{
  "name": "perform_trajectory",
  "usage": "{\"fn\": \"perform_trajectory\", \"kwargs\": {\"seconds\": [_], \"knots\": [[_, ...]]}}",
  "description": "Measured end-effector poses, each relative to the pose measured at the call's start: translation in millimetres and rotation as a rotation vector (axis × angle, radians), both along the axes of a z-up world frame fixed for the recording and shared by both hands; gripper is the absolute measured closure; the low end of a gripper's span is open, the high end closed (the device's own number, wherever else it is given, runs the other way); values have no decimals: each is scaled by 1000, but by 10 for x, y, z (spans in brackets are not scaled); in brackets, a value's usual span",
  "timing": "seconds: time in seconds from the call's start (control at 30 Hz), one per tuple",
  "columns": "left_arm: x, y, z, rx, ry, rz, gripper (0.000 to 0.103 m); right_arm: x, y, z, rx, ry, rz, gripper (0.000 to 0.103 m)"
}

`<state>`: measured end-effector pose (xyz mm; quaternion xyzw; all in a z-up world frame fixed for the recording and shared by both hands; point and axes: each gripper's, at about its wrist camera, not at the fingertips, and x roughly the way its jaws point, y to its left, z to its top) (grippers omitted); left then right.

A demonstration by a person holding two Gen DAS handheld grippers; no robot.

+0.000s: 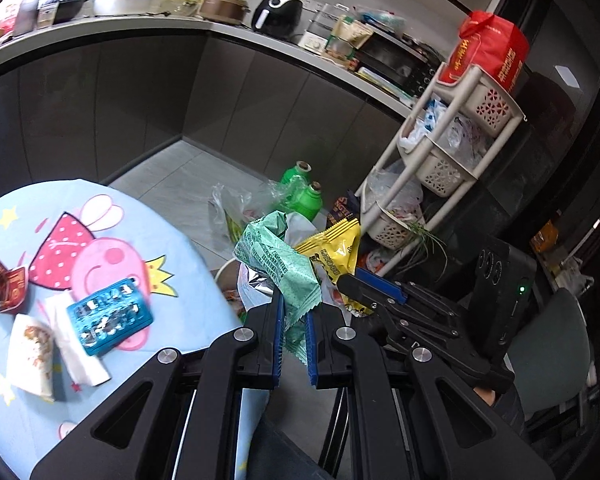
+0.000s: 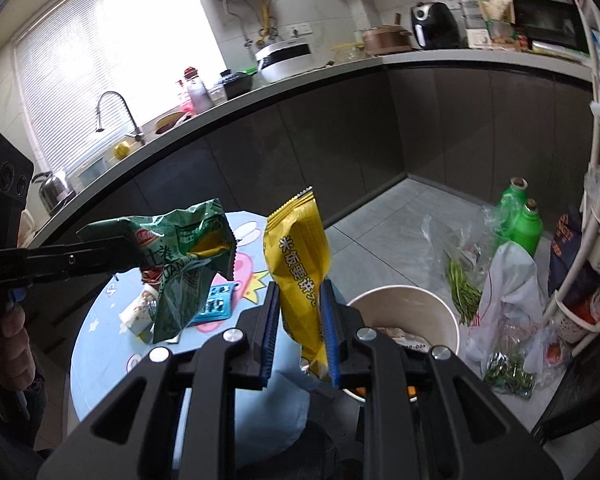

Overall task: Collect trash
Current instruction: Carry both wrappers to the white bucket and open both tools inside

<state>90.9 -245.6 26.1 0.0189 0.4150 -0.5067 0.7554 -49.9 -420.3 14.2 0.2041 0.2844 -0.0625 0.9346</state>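
Green wrapper (image 1: 278,264) in left tongs (image 1: 293,334), yellow wrapper (image 2: 300,272) in right tongs (image 2: 300,334)

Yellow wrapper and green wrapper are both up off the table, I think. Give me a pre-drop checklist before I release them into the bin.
1. Left hand-held gripper shut on the green wrapper: ok.
2. Right hand-held gripper shut on the yellow wrapper: ok.
3. Paper trash bucket open at the top, rim unobstructed: ok.
4. Yellow wrapper directly above the bucket mouth: not ok; it hangs left of the rim in the right wrist view.
5. Green wrapper above the bucket: not ok; it hangs over the table edge.
6. Table finished: not ok; a blue blister pack, a white wrapper and a dark red wrapper remain.
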Motion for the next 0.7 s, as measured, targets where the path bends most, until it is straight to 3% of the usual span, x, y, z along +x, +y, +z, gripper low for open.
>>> {"fn": "perform_trajectory", "kwargs": {"seconds": [0.27, 0.7], "knots": [[119, -467, -313, 59, 12, -49, 95, 80, -309, -370, 42, 63, -61, 79], [427, -1142, -1027, 211, 59, -101, 94, 511, -512, -1141, 15, 234, -101, 78]]}}
